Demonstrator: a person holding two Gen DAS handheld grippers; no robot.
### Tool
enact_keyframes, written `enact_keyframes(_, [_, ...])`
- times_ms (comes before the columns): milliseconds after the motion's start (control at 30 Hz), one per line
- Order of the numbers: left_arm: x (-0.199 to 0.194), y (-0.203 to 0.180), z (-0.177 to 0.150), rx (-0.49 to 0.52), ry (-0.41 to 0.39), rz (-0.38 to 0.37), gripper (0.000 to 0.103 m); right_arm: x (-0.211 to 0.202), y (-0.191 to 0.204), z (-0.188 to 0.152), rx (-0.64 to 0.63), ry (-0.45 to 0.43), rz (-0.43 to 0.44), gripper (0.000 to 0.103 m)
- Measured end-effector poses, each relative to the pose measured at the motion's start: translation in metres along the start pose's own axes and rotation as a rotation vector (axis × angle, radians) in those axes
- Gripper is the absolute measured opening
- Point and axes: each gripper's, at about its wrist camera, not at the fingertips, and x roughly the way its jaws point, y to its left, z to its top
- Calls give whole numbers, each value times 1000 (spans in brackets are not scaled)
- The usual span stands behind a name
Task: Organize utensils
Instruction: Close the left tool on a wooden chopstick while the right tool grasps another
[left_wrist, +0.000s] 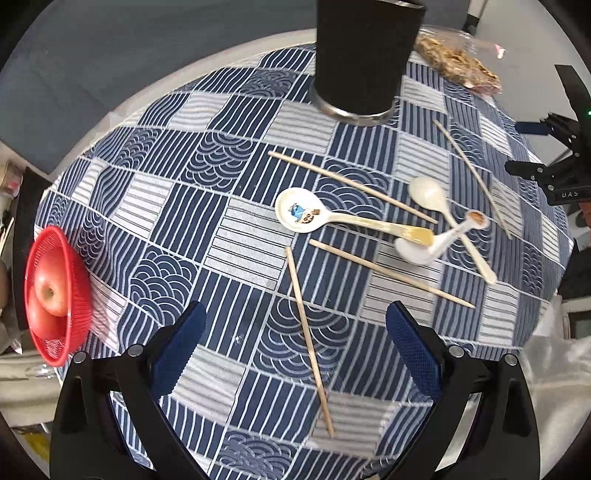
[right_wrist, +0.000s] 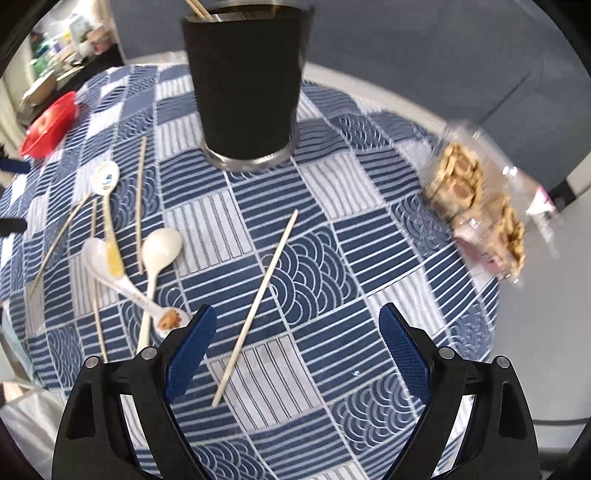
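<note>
Both claws stand wide apart and empty. Left gripper (left_wrist: 295, 347) straddles a chopstick (left_wrist: 308, 339) running 12-to-6 between its pads. Right gripper (right_wrist: 297, 350) straddles another chopstick (right_wrist: 256, 301), tilted toward 1 o'clock. The black holder cup (right_wrist: 245, 92) sits at 12 (one stick already inside). Three spoons (left_wrist: 373, 221) lie crossed at 2 o'clock in the left view. Advice: close across mid-shaft, pads square to the stick, lift level.
</note>
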Motion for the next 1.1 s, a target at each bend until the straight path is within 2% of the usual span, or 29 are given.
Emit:
enact_keyframes(133, [20, 4, 3, -10, 3, -30, 95, 23, -2, 4, 57, 50, 14, 85])
enact_keyframes(200, [29, 5, 4, -13, -11, -15, 95, 34, -2, 7, 72, 76, 14, 85])
enact_keyframes(367, [49, 14, 3, -103, -16, -36, 95, 55, -2, 13, 88, 124, -2, 85])
enact_keyframes(467, [55, 20, 0, -182, -16, -27, 95, 61, -3, 14, 99, 134, -6, 85])
enact_keyframes(567, [62, 20, -4, -213, -6, -51, 97, 64, -8, 12, 156, 118, 21, 88])
enact_keyframes(633, [70, 18, -7, -204, 26, -34, 97, 68, -15, 11, 193, 123, 40, 93])
enact_keyframes(700, [73, 10, -8, -158, 35, 21, 98, 70, -19, 9, 206, 116, 50, 96])
enact_keyframes(900, [70, 6, -6, -123, 30, 14, 99, 70, -16, 8, 194, 109, 51, 96])
enact_keyframes(1100, [68, 7, -8, -147, -31, 25, 99, 69, -17, 6, 216, 85, 42, 96])
